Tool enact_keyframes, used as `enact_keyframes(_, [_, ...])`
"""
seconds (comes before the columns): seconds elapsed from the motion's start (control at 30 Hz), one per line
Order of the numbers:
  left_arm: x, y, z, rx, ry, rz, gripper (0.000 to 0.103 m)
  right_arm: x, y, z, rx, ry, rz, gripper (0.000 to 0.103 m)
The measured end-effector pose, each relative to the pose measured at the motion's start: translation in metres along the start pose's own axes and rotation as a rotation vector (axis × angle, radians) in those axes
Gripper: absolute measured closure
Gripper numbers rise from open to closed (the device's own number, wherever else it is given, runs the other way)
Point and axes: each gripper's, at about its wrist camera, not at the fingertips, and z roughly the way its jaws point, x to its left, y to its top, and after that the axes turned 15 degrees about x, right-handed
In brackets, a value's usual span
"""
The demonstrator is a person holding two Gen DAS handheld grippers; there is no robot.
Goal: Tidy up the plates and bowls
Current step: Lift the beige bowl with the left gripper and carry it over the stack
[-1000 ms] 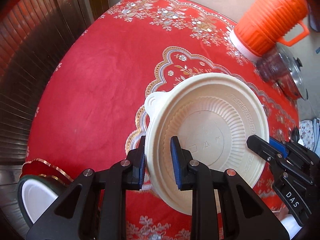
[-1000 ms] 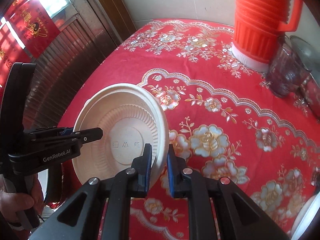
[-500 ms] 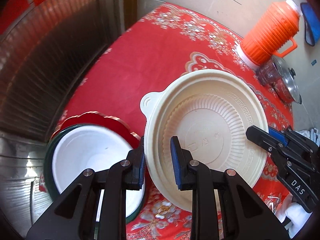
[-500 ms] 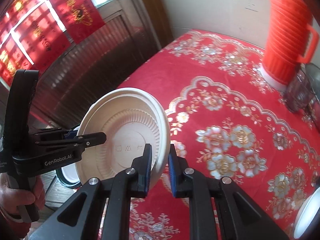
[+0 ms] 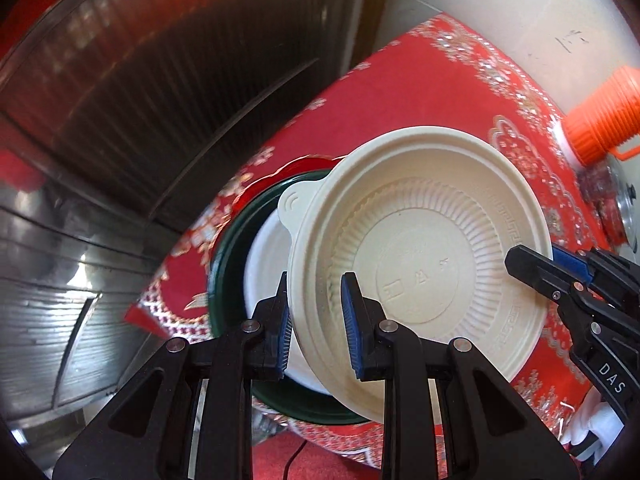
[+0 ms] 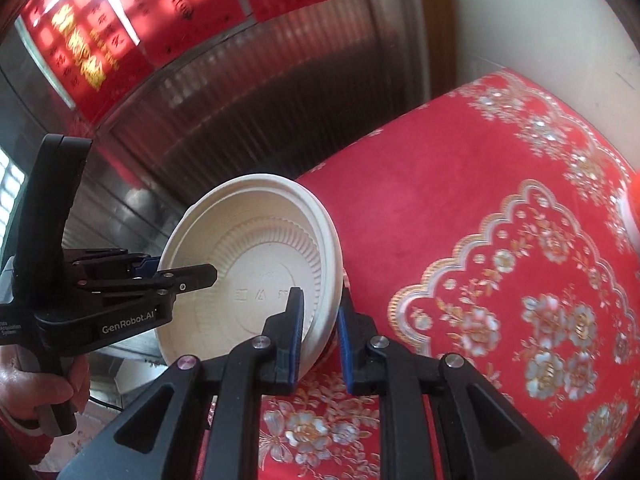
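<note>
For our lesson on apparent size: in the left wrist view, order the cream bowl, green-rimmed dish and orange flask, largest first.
1. cream bowl, though nearest the camera
2. green-rimmed dish, partly hidden
3. orange flask, cropped, farthest

The cream bowl [image 5: 416, 256] hides most of the white bowl [image 5: 264, 268] and the dark green plate [image 5: 228, 264] under it; behind that, only a sliver of a red plate [image 5: 296, 166] shows. Past the cream bowl, the orange flask [image 5: 604, 120] is cut off by the picture's edge, and the glassware [image 5: 600, 188] beside it is too blurred to make out. The person's hand [image 6: 36, 388] is partly out of frame.
</note>
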Motion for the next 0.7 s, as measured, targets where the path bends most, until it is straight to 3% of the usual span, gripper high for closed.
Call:
enact_keyframes(0.3, [0.018, -0.012, 0.018, 0.010, 0.051, -0.031, 0.080, 0.017, 0.004, 0.035, 0.090, 0.001, -0.038, 0.087])
enact_keyframes(0.7, [0.013, -0.011, 0.031, -0.016, 0.107, -0.006, 0.080, 0.022, 0.005, 0.040, 0.093, -0.029, -0.025, 0.087])
